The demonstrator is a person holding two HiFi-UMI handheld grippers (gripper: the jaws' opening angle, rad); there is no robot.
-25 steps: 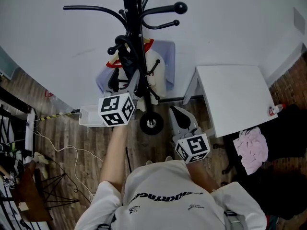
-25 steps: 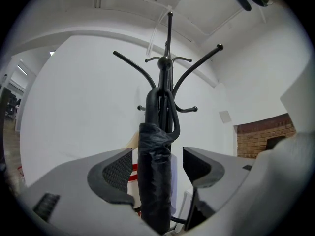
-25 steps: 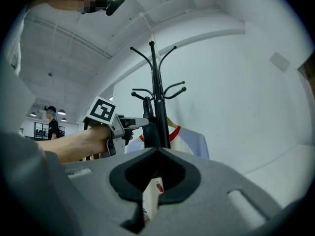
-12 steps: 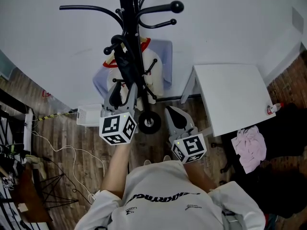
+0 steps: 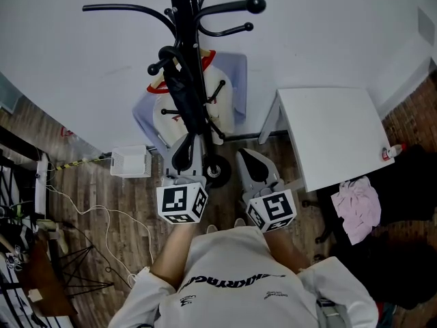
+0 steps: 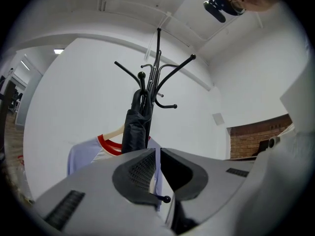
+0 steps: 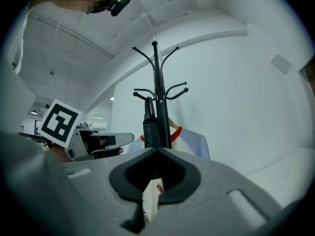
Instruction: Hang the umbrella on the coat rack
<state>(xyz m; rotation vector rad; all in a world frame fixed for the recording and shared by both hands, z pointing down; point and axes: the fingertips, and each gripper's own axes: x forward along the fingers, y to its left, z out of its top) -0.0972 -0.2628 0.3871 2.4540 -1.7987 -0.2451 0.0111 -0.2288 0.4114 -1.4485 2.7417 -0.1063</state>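
Dangling off curved-armed black rack (image 5: 183, 9); slim, folded black umbrella (image 5: 181, 93)

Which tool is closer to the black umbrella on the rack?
Left. The left tool sits just in front of the lower end of the umbrella, not touching, its jaws just closed on nothing. The right tool is off to the side, nearer the white table.

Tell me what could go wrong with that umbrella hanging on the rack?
1. The umbrella hangs from one short hook on the rack; a swing might slip it off.
2. The left tongs, which have just been closing on nothing, sit near its lower end and could bump it.
3. It might snag the shirt behind.
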